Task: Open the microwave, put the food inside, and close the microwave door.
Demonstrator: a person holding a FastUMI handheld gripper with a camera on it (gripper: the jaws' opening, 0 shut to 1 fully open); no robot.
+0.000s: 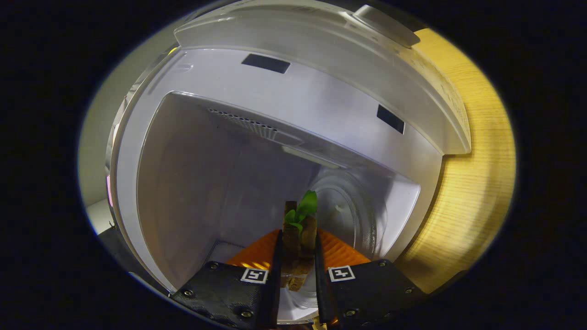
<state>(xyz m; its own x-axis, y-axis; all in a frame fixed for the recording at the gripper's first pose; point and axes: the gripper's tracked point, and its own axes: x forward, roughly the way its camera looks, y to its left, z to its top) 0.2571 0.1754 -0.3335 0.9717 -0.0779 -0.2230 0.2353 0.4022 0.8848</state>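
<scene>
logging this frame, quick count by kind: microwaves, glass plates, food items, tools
microwave: 1
glass plate: 1
food: 1, between the tool's fingers, both pressing on it
tool: 1
total: 4

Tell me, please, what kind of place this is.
Probably a kitchen-like test setup: an open microwave with a glass turntable stands on a wooden counter. The gripper holds food at its opening.
</scene>
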